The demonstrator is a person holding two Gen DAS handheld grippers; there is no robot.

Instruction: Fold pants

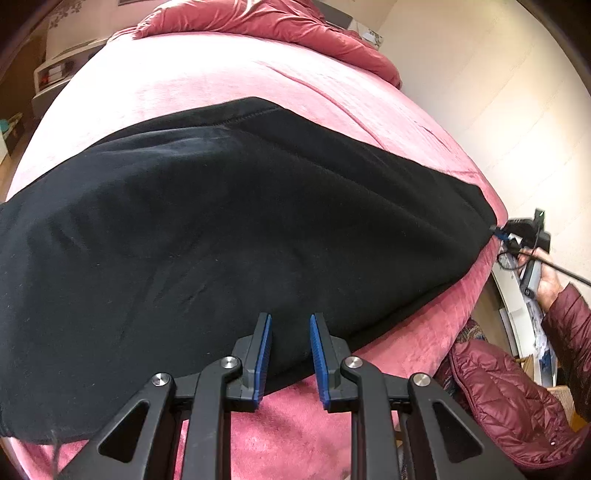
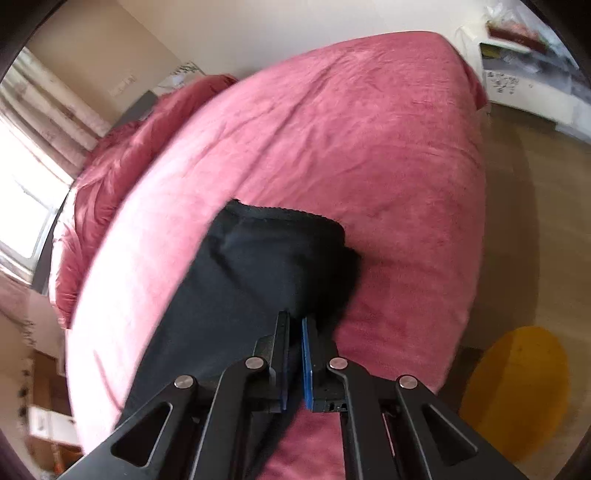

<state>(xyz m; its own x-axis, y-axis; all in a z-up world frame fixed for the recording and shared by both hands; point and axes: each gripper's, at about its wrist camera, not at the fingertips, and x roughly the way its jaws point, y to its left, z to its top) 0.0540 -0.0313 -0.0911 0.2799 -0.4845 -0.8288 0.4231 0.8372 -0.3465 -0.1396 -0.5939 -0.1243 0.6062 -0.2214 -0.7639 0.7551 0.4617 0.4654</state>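
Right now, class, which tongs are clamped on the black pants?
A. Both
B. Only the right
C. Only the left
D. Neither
B: the right tongs are shut with a fold of the black pants pinched between their pads, while the left tongs are open above the pants with nothing between them.

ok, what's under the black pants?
The pink bed cover lies under the black pants, showing all round them. The part directly beneath is covered. The right gripper pinches one end.

Pants [image 1: 221, 229] flat across bed [image 1: 207, 74], bunched duvet [image 1: 258, 22] behind, at headboard end.
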